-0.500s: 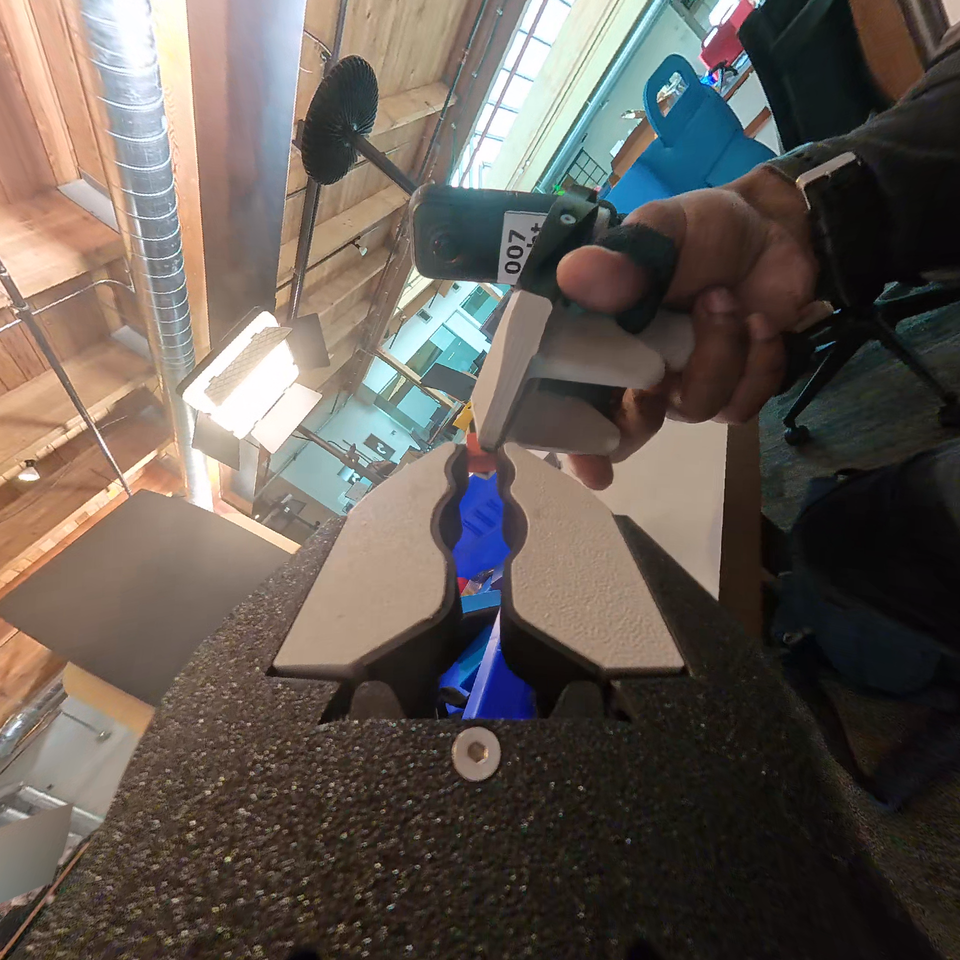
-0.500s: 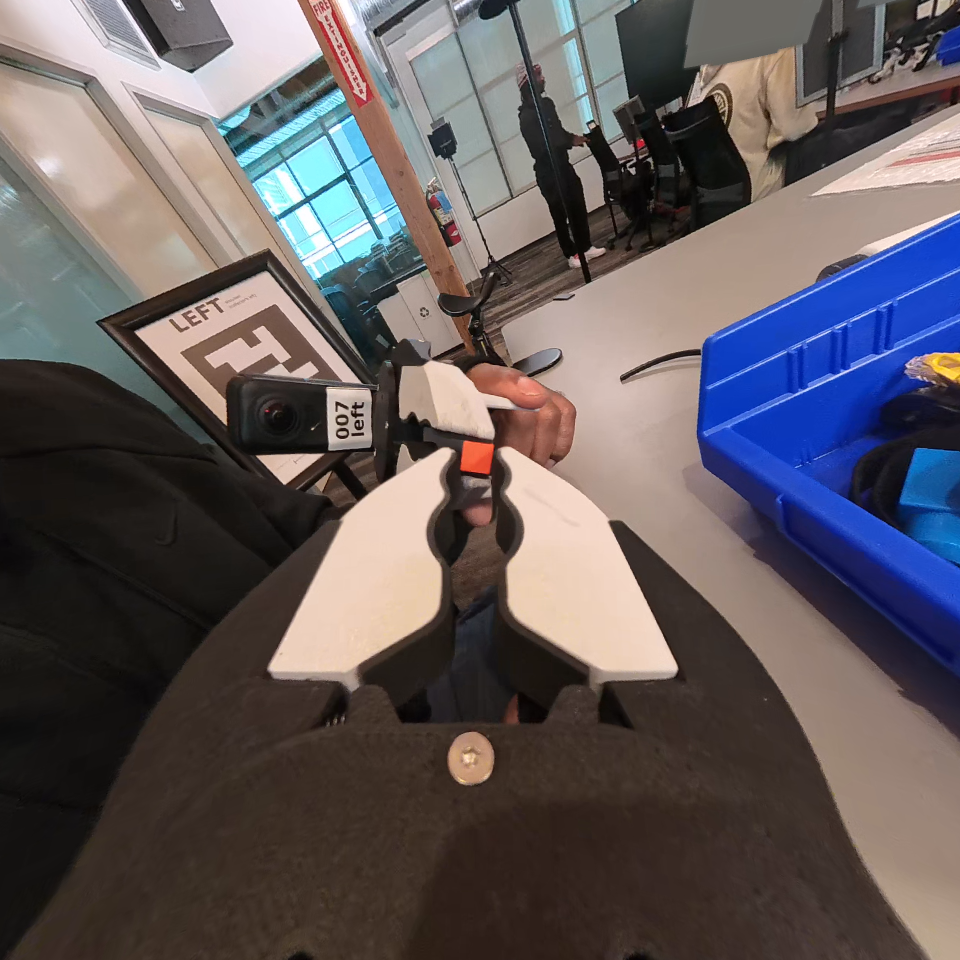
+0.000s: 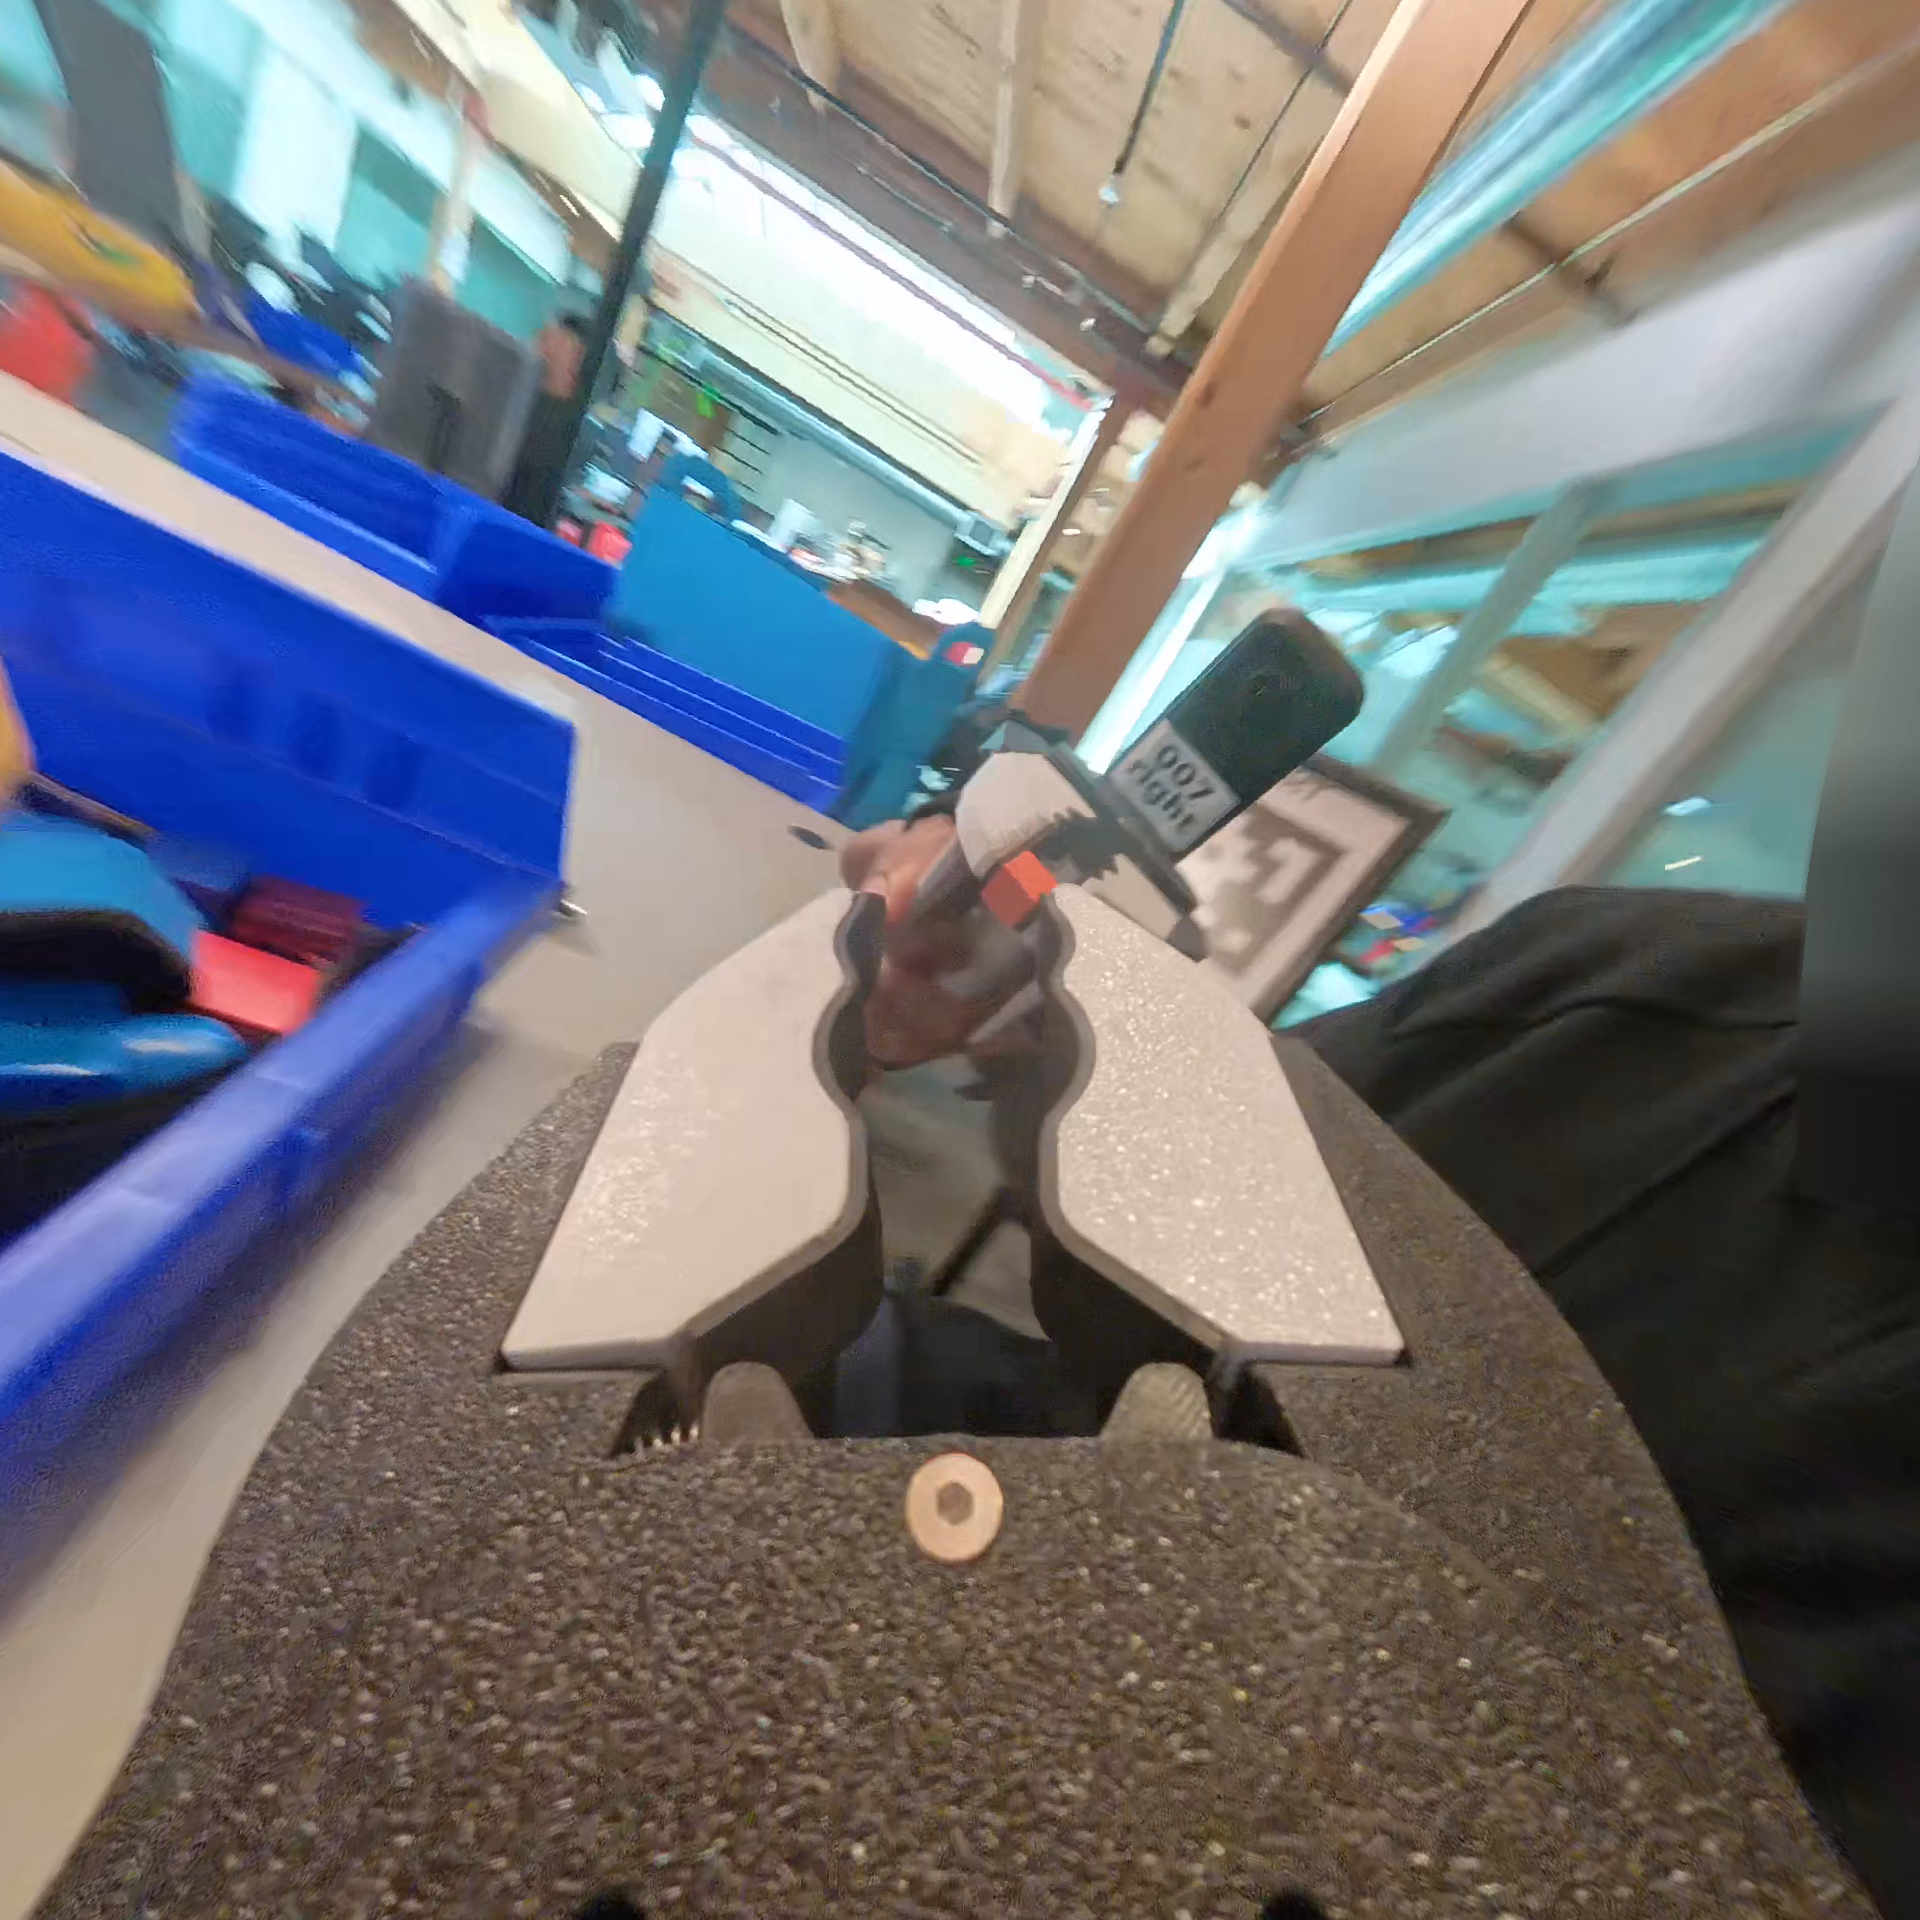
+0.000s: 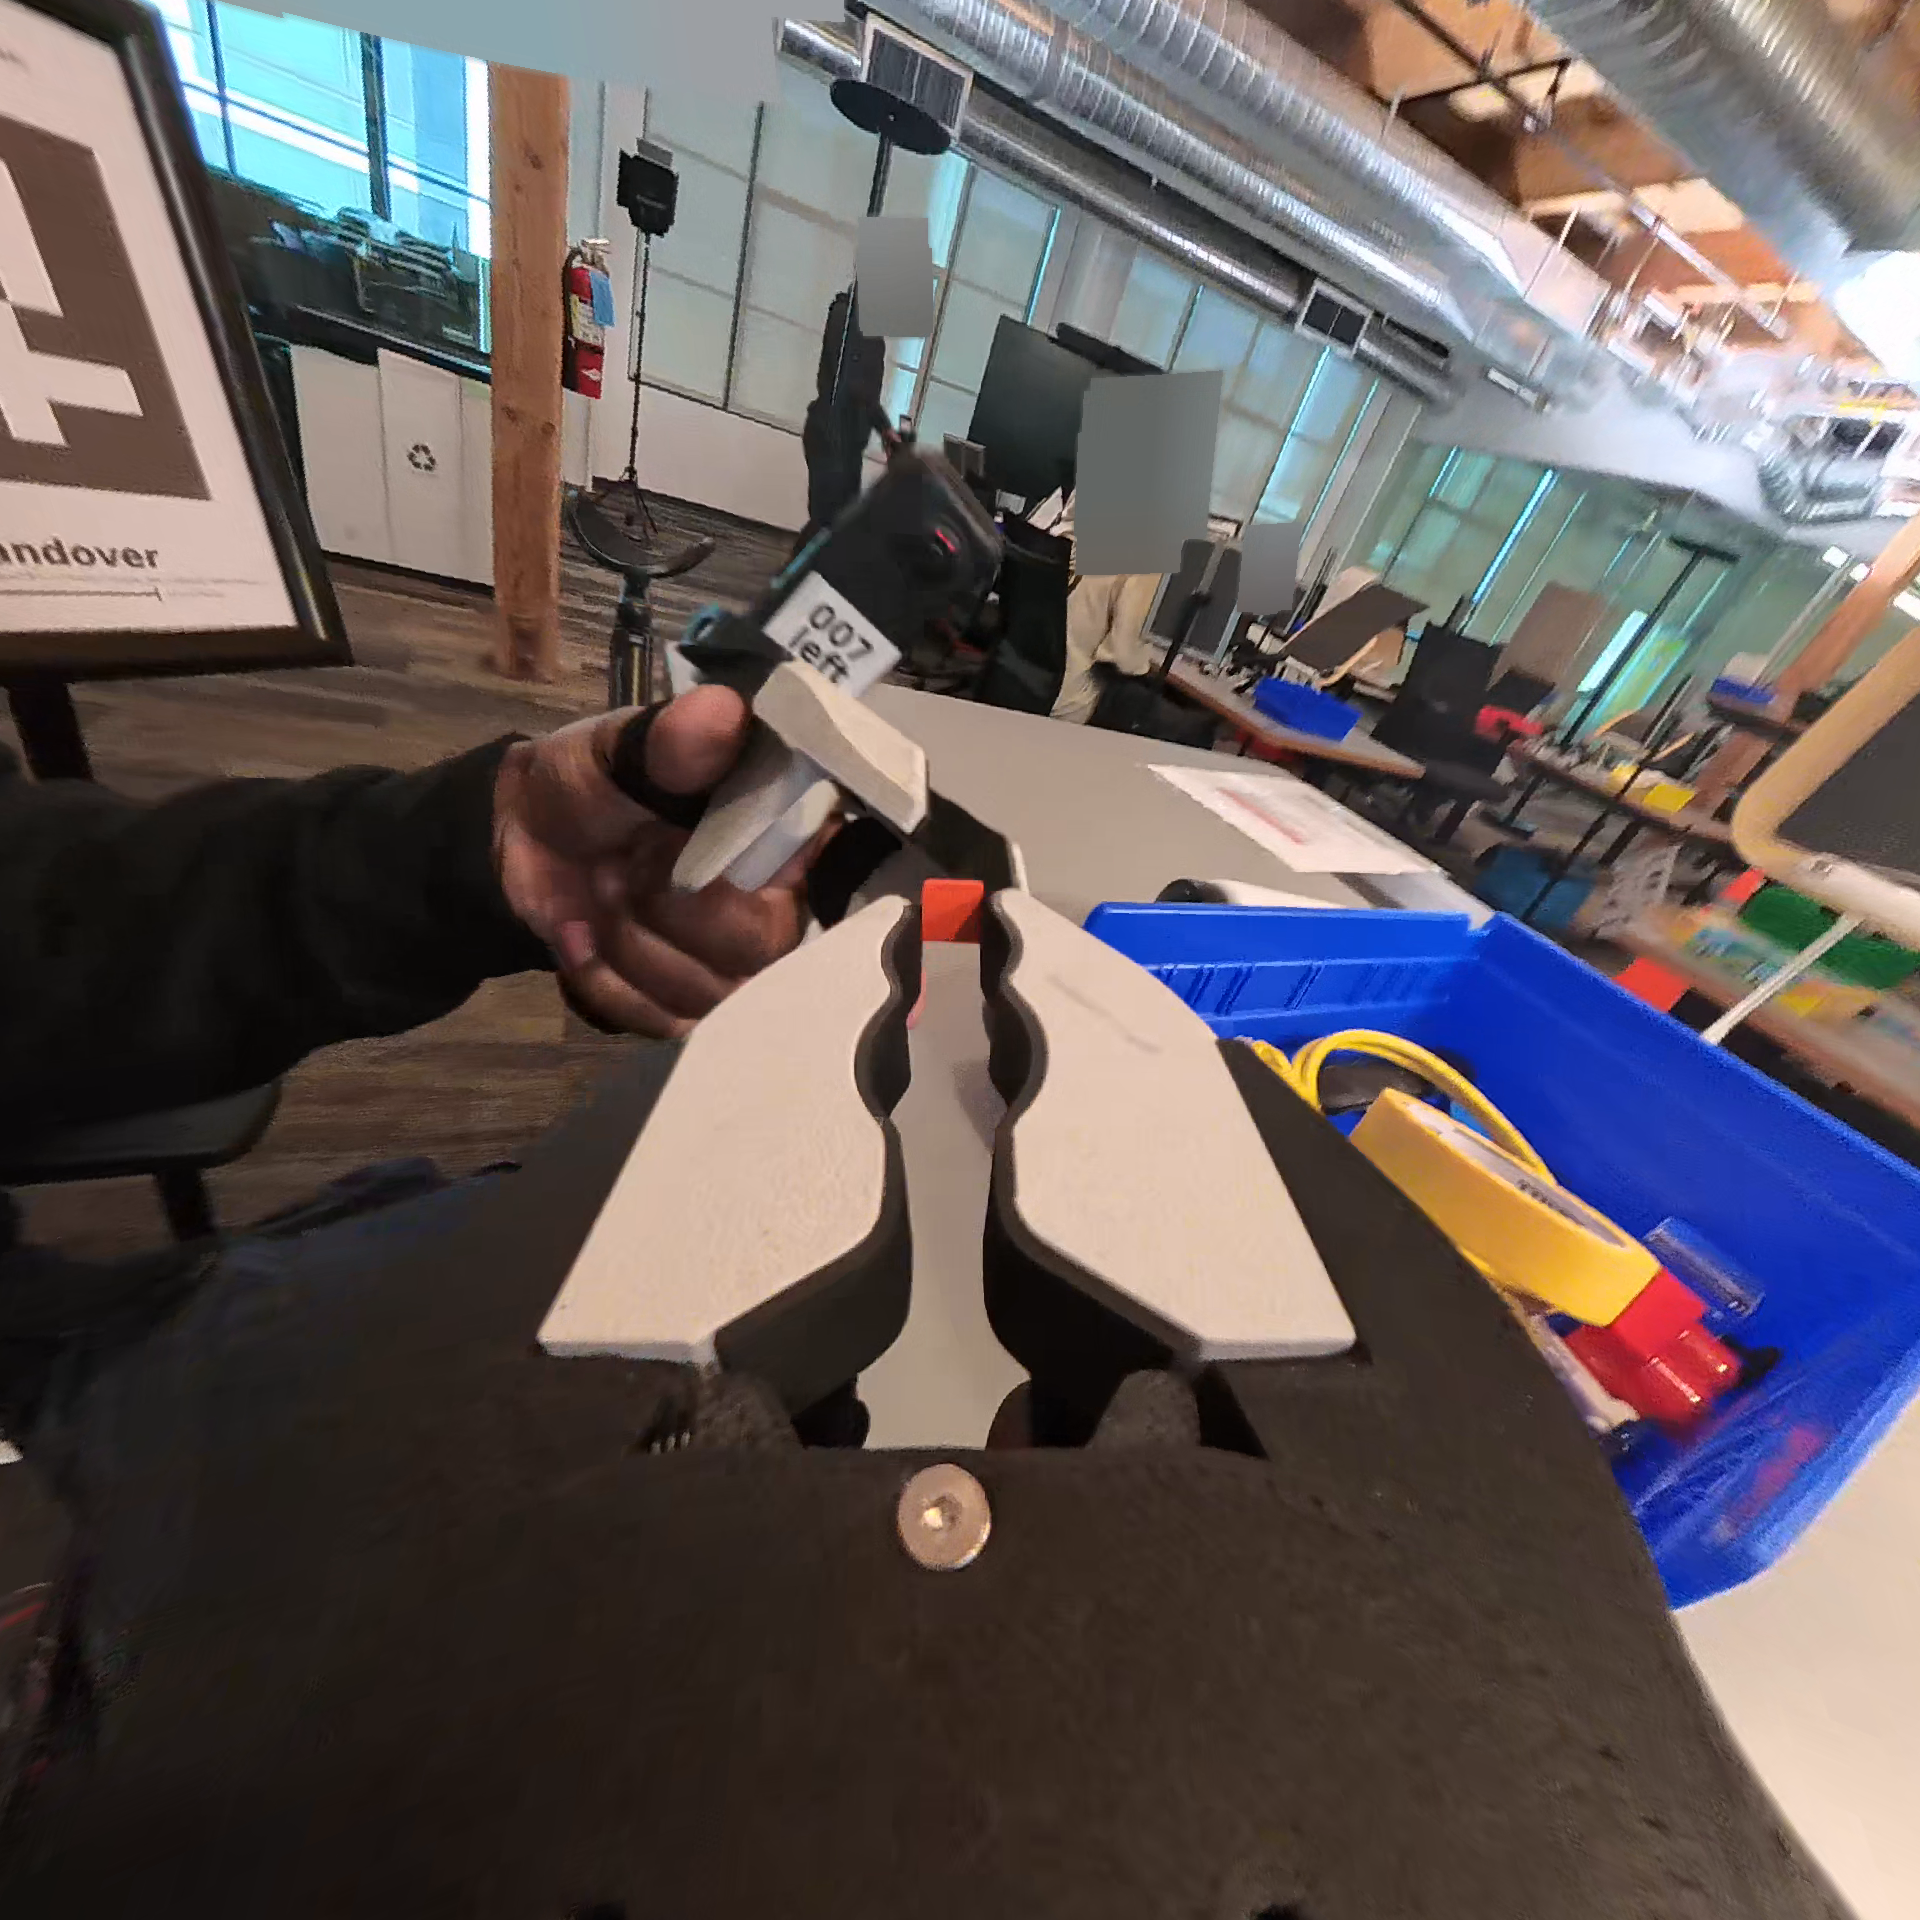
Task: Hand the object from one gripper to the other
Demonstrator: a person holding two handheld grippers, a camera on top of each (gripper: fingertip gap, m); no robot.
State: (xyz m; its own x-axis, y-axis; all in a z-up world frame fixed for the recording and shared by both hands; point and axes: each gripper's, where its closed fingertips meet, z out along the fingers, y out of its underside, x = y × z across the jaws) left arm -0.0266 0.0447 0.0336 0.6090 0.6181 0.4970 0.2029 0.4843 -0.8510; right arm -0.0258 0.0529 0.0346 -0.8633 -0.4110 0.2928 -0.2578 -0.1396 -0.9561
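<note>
A small orange block (image 4: 951,909) sits pinched between the fingertips of my right gripper (image 4: 951,920), which is shut on it. In the left wrist view the same block (image 3: 1018,889) shows at the tip of the right gripper (image 3: 1013,831), just beyond my left gripper's right fingertip. My left gripper (image 3: 956,920) is open and empty, with a wide gap between its fingers. In the right wrist view the left gripper (image 4: 831,774) is held in a hand just left of and behind the block, apart from it.
A blue bin (image 4: 1558,987) on the grey table (image 4: 1039,790) lies right of the right gripper, with a yellow tape roll (image 4: 1507,1205), a yellow cable and red parts inside. The bin (image 3: 312,727) is left of the left gripper. A framed sign (image 4: 104,416) stands at left. Left and right tips are no more than a few centimetres apart.
The left gripper has opened, let go of the orange block and swung away. The right gripper keeps hold of the block. Both views have turned toward the room.
</note>
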